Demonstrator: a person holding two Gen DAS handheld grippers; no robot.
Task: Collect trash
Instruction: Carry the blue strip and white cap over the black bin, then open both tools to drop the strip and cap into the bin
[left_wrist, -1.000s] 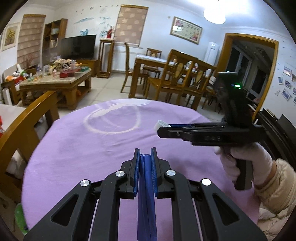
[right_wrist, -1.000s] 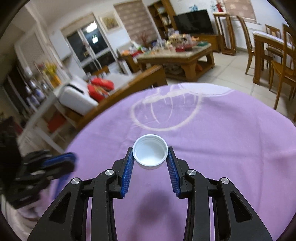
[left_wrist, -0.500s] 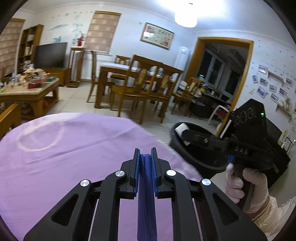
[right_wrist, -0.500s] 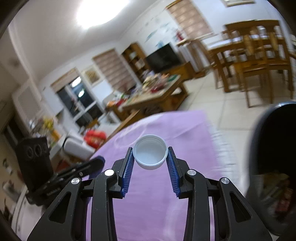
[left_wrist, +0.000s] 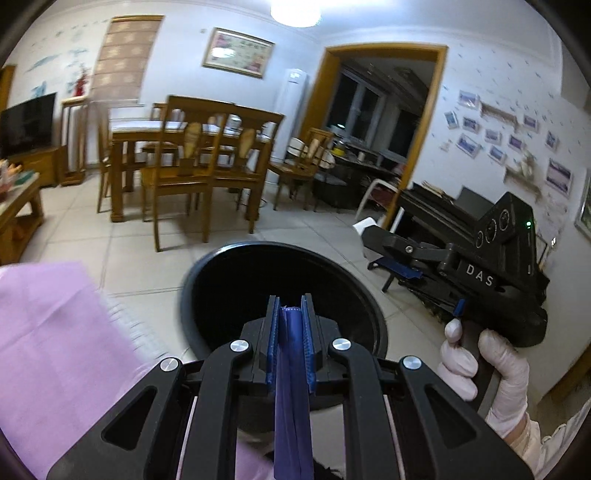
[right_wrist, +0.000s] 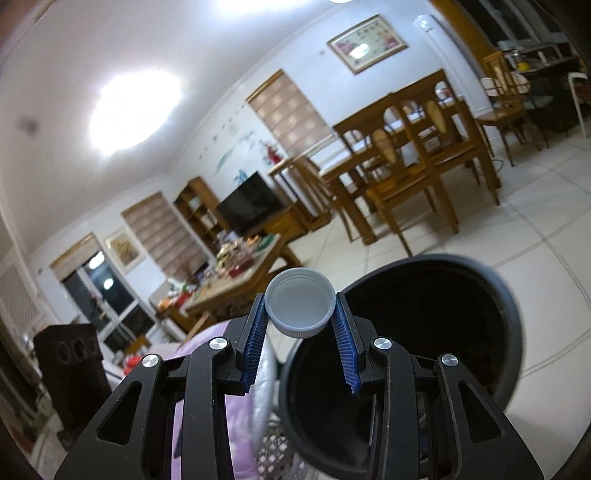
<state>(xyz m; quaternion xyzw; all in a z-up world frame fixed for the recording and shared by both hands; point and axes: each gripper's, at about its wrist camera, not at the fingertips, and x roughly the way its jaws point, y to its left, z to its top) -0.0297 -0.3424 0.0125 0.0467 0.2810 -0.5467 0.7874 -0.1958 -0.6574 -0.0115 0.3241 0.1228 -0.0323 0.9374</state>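
Note:
My right gripper (right_wrist: 300, 312) is shut on a white bottle cap (right_wrist: 300, 309), held open side toward the camera above the near rim of a black trash bin (right_wrist: 513, 317). My left gripper (left_wrist: 290, 317) is shut on a dark blue flat wrapper (left_wrist: 291, 398) and hangs over the near edge of the same bin (left_wrist: 364, 284). In the left wrist view the right gripper (left_wrist: 364, 236) is at the bin's right side, held by a white-gloved hand (left_wrist: 491, 365); the cap (left_wrist: 364, 224) shows at its tip.
The purple-clothed table (left_wrist: 51, 339) lies left of the bin. Wooden dining chairs and a table (left_wrist: 192, 155) stand beyond on the tiled floor. A dark cabinet (left_wrist: 436, 210) is at the right. A coffee table (right_wrist: 240, 273) with clutter and a TV (right_wrist: 251, 206) stand farther off.
Both grippers have swung from over the purple table to the black bin beside it. The right one still holds the cap, the left one the wrapper.

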